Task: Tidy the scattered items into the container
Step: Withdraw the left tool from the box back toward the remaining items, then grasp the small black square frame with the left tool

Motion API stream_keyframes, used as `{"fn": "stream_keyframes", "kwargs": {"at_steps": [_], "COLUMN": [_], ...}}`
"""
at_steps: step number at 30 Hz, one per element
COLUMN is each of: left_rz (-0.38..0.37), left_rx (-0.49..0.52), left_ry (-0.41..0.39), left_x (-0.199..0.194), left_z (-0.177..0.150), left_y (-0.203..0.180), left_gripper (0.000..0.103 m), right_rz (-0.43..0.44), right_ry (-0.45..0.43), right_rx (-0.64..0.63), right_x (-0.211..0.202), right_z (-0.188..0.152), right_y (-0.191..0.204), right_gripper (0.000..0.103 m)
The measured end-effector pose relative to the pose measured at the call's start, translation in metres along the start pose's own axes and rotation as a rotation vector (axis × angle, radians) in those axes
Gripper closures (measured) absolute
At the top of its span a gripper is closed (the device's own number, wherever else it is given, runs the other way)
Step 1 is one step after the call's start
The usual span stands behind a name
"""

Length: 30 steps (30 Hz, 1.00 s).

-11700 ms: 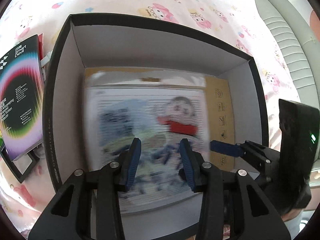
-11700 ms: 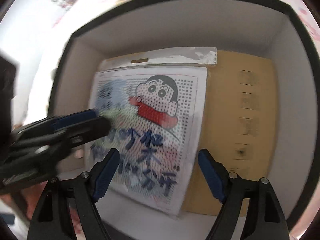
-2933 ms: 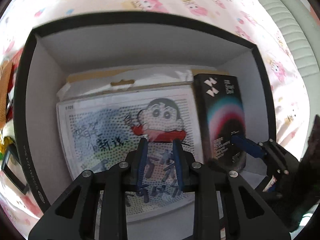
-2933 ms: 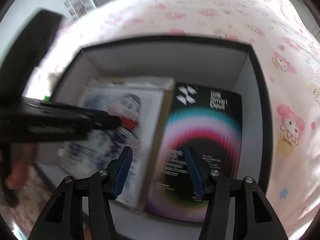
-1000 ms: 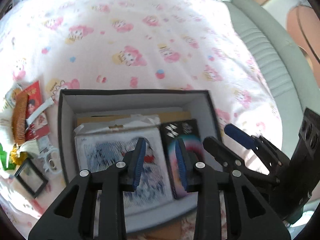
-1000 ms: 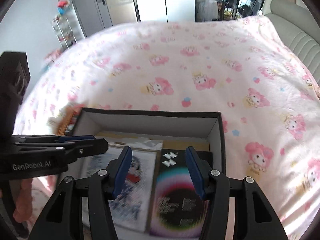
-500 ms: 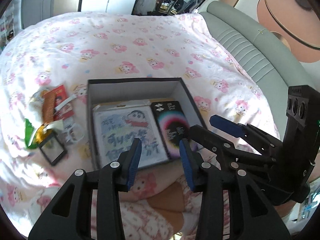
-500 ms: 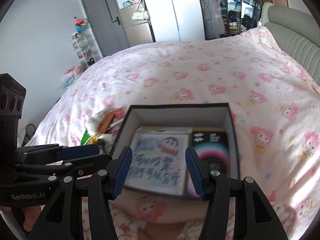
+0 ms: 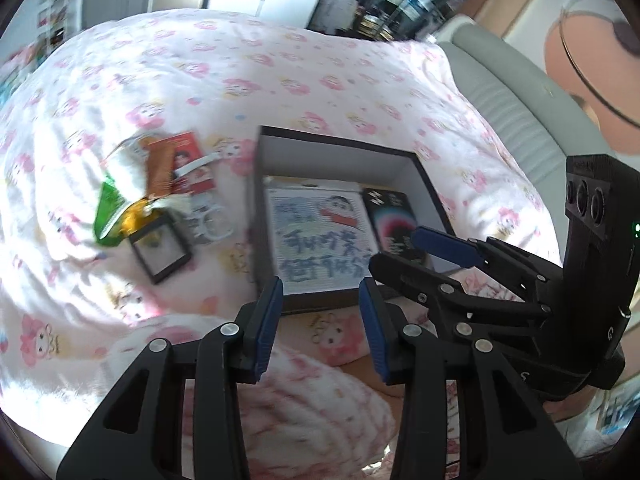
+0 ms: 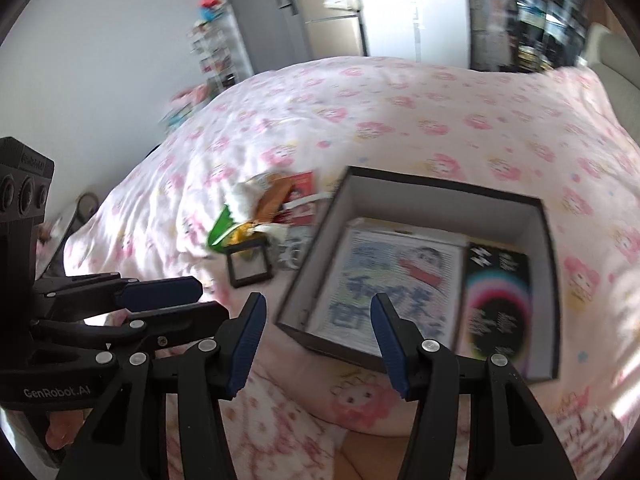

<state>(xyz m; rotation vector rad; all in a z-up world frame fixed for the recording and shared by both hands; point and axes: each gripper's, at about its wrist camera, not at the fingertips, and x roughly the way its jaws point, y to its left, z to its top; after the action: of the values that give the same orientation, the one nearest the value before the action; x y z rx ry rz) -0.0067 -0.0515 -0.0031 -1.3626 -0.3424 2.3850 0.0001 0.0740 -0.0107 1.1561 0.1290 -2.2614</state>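
Now both tongs empty: left tongs (image 9: 320, 320), right tongs (image 10: 316, 340) gape, angled down near box (image 10: 548, 280).

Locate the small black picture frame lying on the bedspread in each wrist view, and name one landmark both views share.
Left wrist view: the black picture frame lies left of centre, left of the box, just below the green packet.
Right wrist view: the black picture frame lies left of centre, between the left gripper and the box.
Shared landmark: the black-rimmed box.
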Motion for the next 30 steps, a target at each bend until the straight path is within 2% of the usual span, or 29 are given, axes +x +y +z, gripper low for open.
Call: {"fn": "stream_keyframes", "kwargs": {"at_steps": [4,7,11,13,16,19,22,26,30], "left_rz": [0.047,0.091,0.093,0.103,0.059,0.059,0.017,-0.016,-0.063], "left_rx": [-0.066,-0.123,-0.198,-0.222,-0.285,-0.345,-0.415,-0.431,-0.423], "left_ry": [-0.053,-0.102,-0.118,-0.117,-0.081,-0.020,0.037,0.078,0.111], "left_x": [-0.014,-0.022,-0.024,-0.018,0.003,0.031,0.061,0.087,0.106], "left_z": [0.010,0.015,0.022,0.025,0.025,0.021,0.014,0.011,0.012], "left_y": [0.037,0.067,0.111,0.129,0.163,0.195,0.224,0.238,0.236], "left_gripper": [0.063,0.064,0.063,0.063,0.063,0.065,0.065,0.067,0.067], "right_rz": [0.036,0.020,0.150,0.179,0.141,0.142,0.149,0.148,0.153], "right_ry": [0.014,0.012,0.053,0.068,0.116,0.188,0.260,0.322,0.356], "right_rx": [-0.062,-0.096,-0.093,-0.096,-0.069,-0.051,-0.052,-0.087,-0.086], "right_x": [0.022,0.042,0.069,0.085,0.115,0.147,0.177,0.205,0.223], "right_z": [0.022,0.041,0.059,0.065,0.072,0.075,0.074,0.070,0.067], "right_y": [0.030,0.058,0.077,0.082,0.077,0.069,0.065,0.069,0.071], "right_gripper": [0.051,0.053,0.054,0.054,0.054,0.054,0.054,0.055,0.055]}}
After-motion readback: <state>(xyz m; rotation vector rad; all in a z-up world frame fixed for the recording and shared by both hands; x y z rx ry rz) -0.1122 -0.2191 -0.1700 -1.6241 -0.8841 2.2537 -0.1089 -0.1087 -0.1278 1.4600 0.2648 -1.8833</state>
